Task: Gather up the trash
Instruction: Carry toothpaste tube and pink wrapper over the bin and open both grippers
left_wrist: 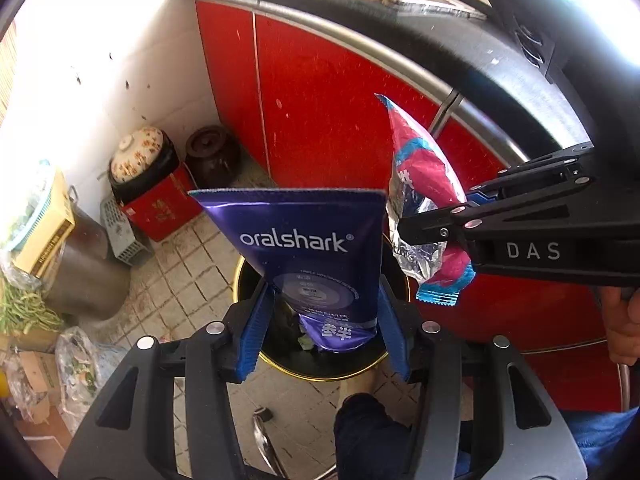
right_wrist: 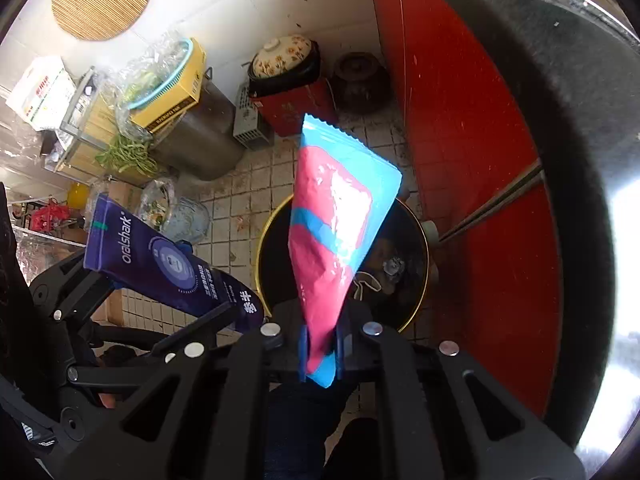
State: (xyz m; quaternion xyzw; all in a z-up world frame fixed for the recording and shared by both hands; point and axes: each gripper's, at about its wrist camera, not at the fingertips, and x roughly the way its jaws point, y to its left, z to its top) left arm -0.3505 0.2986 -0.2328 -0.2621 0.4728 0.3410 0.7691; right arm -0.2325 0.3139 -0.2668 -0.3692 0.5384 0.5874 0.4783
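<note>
Plainly, both pieces of trash hang over the bin (right_wrist: 266, 240), a dark round can with a gold rim on the tiled floor beside the red cabinet (left_wrist: 320, 100), and that seems the reason for the poses: anything let go here should fall inside.

The tube (left_wrist: 308, 240), the larger piece, sits above the bin's near-left rim. The left gripper (left_wrist: 324, 332) has its blue pads (left_wrist: 254, 332) at either side of the tube's rounded lower end; the pads look set fairly wide, so I judge them to be pinching it, though how firmly is hard to tell in the left wrist view. Its long axis runs along the fingers, the flat crimped end pointing away from the gripper and up from the bin, the rounded end toward the bin's mouth.

The wrapper (right_wrist: 332, 232), pink and blue, hangs over the bin's centre. The right gripper (right_wrist: 320, 356) is pressed together on its lower end, pads tight on the film. Its long axis also follows the fingers, serrated top edge pointing away, the pinched end nearest the bin. Some litter already lies in the bin.
</note>
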